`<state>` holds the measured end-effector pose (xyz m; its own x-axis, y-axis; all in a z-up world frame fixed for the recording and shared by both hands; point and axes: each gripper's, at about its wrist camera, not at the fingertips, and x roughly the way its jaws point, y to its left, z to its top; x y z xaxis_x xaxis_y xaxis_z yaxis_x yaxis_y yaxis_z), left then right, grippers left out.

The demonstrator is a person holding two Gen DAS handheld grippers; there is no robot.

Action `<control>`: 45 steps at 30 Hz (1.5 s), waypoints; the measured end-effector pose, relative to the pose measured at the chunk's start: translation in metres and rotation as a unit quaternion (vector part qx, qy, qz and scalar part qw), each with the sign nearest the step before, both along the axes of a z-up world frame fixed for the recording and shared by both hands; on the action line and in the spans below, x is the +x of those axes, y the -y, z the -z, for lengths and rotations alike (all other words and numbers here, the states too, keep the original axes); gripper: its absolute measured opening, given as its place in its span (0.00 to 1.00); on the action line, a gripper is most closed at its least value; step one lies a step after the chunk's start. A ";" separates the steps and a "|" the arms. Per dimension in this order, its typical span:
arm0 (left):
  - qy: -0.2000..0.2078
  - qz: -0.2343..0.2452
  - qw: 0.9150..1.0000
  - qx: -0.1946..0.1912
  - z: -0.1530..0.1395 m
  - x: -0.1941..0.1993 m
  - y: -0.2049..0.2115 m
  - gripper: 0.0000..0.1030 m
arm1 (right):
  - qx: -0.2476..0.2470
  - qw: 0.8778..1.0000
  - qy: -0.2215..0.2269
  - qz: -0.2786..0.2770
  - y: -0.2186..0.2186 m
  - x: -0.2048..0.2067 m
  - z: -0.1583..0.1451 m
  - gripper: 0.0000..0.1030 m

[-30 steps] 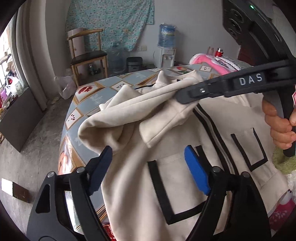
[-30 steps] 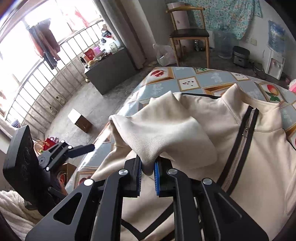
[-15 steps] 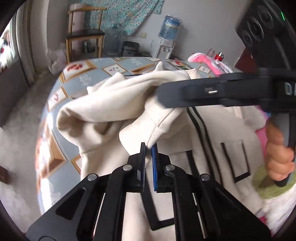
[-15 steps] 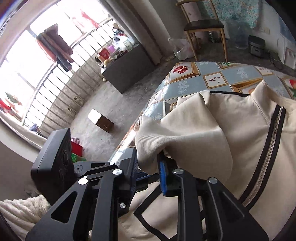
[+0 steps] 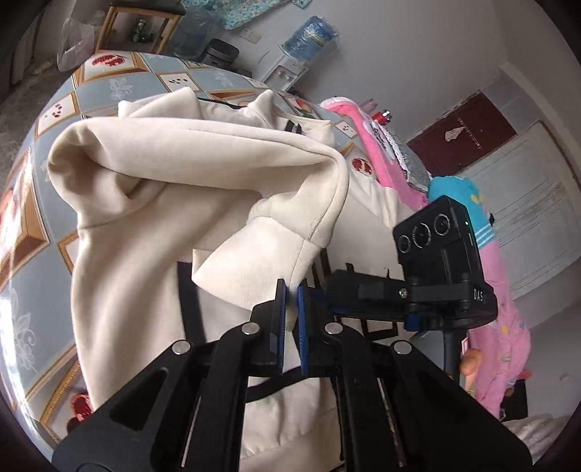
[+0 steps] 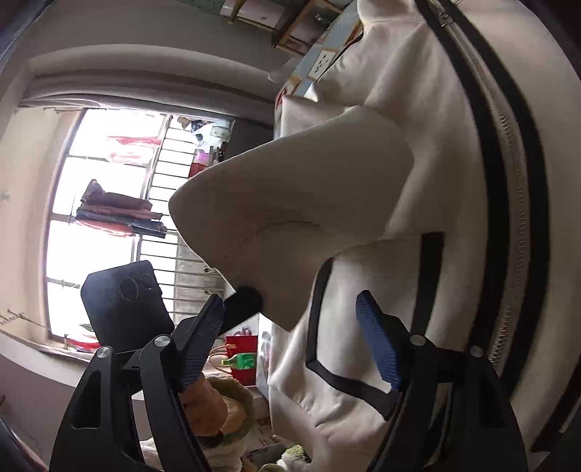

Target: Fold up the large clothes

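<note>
A cream zip jacket (image 5: 145, 232) with black trim lies on a round table with a patterned cloth (image 5: 120, 87). My left gripper (image 5: 290, 305) is shut on the cuff of its sleeve (image 5: 276, 247) and holds the sleeve lifted over the jacket's front. My right gripper (image 6: 290, 341) is open, its blue pads spread either side of the hanging cuff (image 6: 287, 218) without gripping it. The right gripper's body also shows in the left wrist view (image 5: 410, 294), just right of the cuff. The jacket's zipper (image 6: 508, 181) runs along the right.
Pink and blue clothes (image 5: 483, 232) are piled at the table's far right. A wooden chair (image 5: 141, 14) and a water dispenser (image 5: 301, 43) stand beyond the table. A barred window (image 6: 120, 203) is to the left in the right wrist view.
My left gripper closed on the sleeve cuff and lifted it across the jacket. My right gripper let go of the sleeve, opened and rolled sideways.
</note>
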<state>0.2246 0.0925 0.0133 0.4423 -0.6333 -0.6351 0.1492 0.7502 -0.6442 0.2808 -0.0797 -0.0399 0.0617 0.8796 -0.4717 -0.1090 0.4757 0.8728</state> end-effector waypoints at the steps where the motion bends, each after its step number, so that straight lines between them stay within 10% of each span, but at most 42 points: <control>1: -0.003 0.006 1.000 -0.009 0.002 -0.003 0.004 0.05 | 0.006 1.000 0.002 -0.005 -0.005 0.002 -0.001 0.76; 4: -0.004 0.014 1.000 -0.015 0.011 -0.011 0.015 0.05 | -0.008 1.000 0.011 -0.002 -0.013 0.010 0.001 0.76; 11: 0.011 0.003 1.000 -0.007 0.012 -0.025 0.013 0.06 | -0.169 0.980 0.102 0.013 -0.012 0.026 -0.035 0.23; 14: 0.031 -0.022 0.998 0.051 0.004 -0.026 0.004 0.06 | -0.281 0.935 0.212 0.032 -0.010 0.036 -0.090 0.22; 20: 0.015 -0.092 0.964 0.249 0.014 -0.021 -0.014 0.06 | -0.471 0.763 0.441 -0.024 -0.033 -0.009 -0.165 0.26; 26: 0.004 -0.116 0.960 0.255 0.023 -0.024 -0.043 0.07 | -0.576 0.715 0.347 -0.192 0.001 -0.063 -0.068 0.57; 29: 0.003 -0.122 0.958 0.259 0.022 -0.035 -0.060 0.17 | -0.572 0.736 0.305 -0.196 0.034 -0.078 -0.060 0.57; 33: 0.011 -0.124 0.950 0.286 0.023 -0.033 -0.066 0.43 | -0.425 0.850 0.290 -0.111 0.048 -0.049 -0.124 0.61; 37: 0.001 -0.127 0.946 0.299 0.031 -0.019 -0.064 0.46 | -0.290 0.917 0.263 -0.076 0.002 0.020 -0.157 0.66; 45: -0.001 -0.143 0.945 0.295 0.042 -0.013 -0.065 0.45 | -0.293 0.941 0.149 -0.086 -0.129 0.135 -0.113 0.66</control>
<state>0.2119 0.1574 -0.0286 0.5404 -0.0236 -0.8411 -0.1137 0.9884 -0.1008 0.4157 0.0490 0.0735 0.1490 0.4839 -0.8623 -0.4264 0.8183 0.3855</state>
